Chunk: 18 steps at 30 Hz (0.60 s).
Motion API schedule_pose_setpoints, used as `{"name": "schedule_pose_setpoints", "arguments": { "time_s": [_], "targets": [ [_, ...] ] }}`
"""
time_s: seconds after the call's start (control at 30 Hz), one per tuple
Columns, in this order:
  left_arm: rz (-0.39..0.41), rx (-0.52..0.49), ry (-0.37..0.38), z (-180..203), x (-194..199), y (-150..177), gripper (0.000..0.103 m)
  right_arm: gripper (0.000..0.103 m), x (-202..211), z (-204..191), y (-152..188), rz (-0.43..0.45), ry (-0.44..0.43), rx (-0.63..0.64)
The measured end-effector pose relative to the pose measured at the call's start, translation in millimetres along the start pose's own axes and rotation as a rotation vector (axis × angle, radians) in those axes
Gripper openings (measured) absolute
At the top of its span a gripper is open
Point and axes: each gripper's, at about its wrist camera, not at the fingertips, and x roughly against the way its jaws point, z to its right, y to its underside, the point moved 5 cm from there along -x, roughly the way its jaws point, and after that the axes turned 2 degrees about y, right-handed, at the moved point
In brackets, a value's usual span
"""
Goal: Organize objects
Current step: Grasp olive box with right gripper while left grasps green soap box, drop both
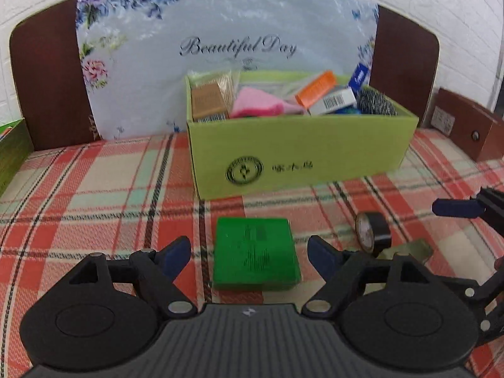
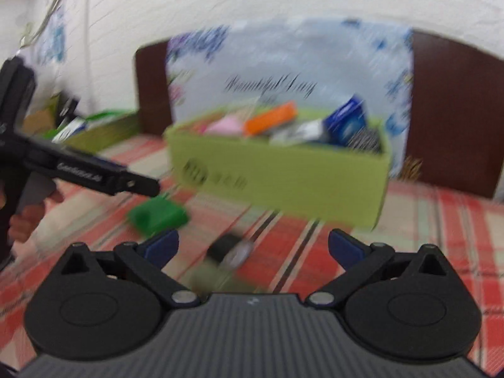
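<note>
A flat green box (image 1: 255,253) lies on the plaid cloth between the tips of my open left gripper (image 1: 250,253), which is not touching it. It also shows blurred in the right wrist view (image 2: 159,215). A black tape roll (image 1: 373,231) stands on edge to its right, over a small olive packet (image 1: 409,249). My right gripper (image 2: 253,249) is open and empty, with the tape roll (image 2: 231,252) between its fingers and just ahead. A light green carton (image 1: 302,154) full of small items stands behind; it also shows in the right wrist view (image 2: 283,176).
A dark wooden headboard (image 1: 47,75) with a floral "Beautiful Day" sheet (image 1: 220,47) stands behind the carton. A second green box (image 1: 12,154) sits at the far left. A brown box (image 1: 463,126) is at the right. The right wrist view is motion-blurred.
</note>
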Motion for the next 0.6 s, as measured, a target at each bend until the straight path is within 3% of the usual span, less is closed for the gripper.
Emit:
{"name": "schedule_pose_setpoints", "arguments": {
  "time_s": [0.1,0.17,0.2,0.27,0.33,0.47,0.53,0.6],
  "targets": [
    [-0.028,0.007,-0.003,4.5,-12.4,4.4,0.084,0.102,-7.5,-18.7,14.2,-0.034,-0.009,0.086],
    [-0.016,0.005,-0.031,4.8,-18.7,3.0,0.084,0.086,-14.8,-24.6,18.8,-0.058,-0.004,0.100],
    [-0.018,0.014,-0.051,3.4,-21.6,2.4,0.084,0.071,-16.9,-25.1,21.4,-0.098,-0.011,0.077],
    [-0.031,0.036,-0.038,-1.0,-27.0,2.8,0.083,0.058,-15.1,-27.6,24.7,-0.177,-0.024,0.016],
    [-0.022,0.059,-0.030,-5.5,-25.8,4.2,0.069,0.043,-2.5,-38.5,27.1,-0.185,-0.064,0.044],
    [-0.029,0.061,-0.030,-6.1,-19.4,6.2,0.066,0.044,9.8,-57.2,27.7,-0.156,-0.063,0.114],
    [-0.032,0.044,-0.043,-3.4,-18.6,7.7,0.067,0.051,3.1,-60.3,25.4,-0.143,-0.041,0.110],
    [-0.028,0.025,-0.051,-1.9,-18.6,9.8,0.067,0.051,-7.4,-60.3,23.6,-0.152,-0.017,0.082]
  ]
}}
